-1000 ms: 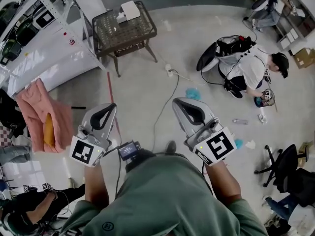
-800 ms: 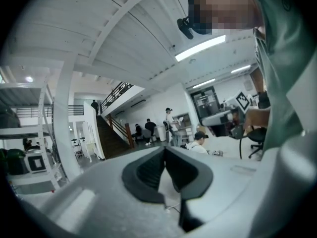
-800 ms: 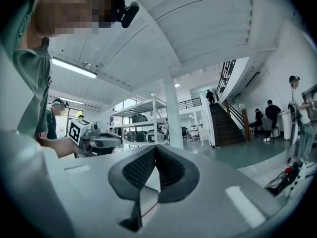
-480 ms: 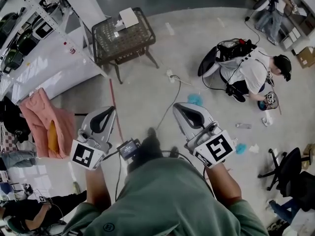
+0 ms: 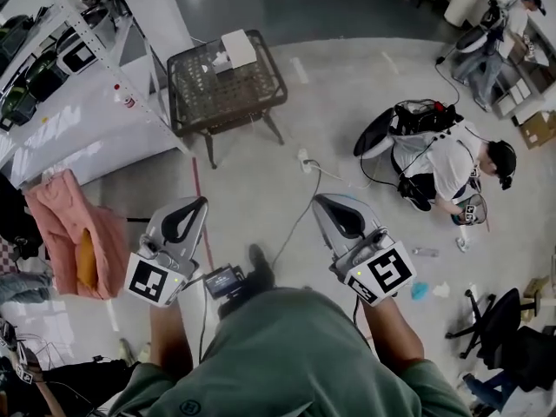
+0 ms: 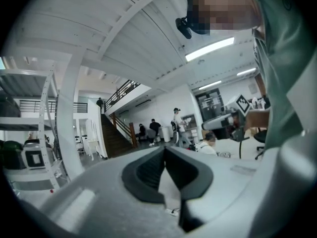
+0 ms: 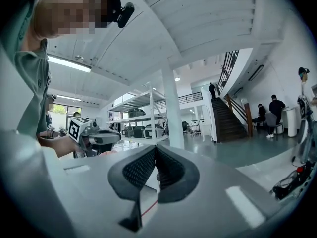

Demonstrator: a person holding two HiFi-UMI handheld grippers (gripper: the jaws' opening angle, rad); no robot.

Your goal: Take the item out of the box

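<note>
Over floor (image 5: pixel 252 181), 2 grippers (image 5: pixel 200 202) (image 5: pixel 318 200) closed, empty.

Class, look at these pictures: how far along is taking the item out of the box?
Done: nothing yet; the box sits on the table, well ahead. In hand: nothing; left gripper and right gripper are both shut and empty, over the floor. Left: reach the table, then take the item out.

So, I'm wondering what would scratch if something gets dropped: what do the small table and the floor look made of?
The small table: the top looks like dark woven wicker or rattan, matte, judging by its fine mesh texture; thin dark legs, possibly metal. The floor: pale polished concrete or similar, judging by mottled grey and a soft sheen.
</note>
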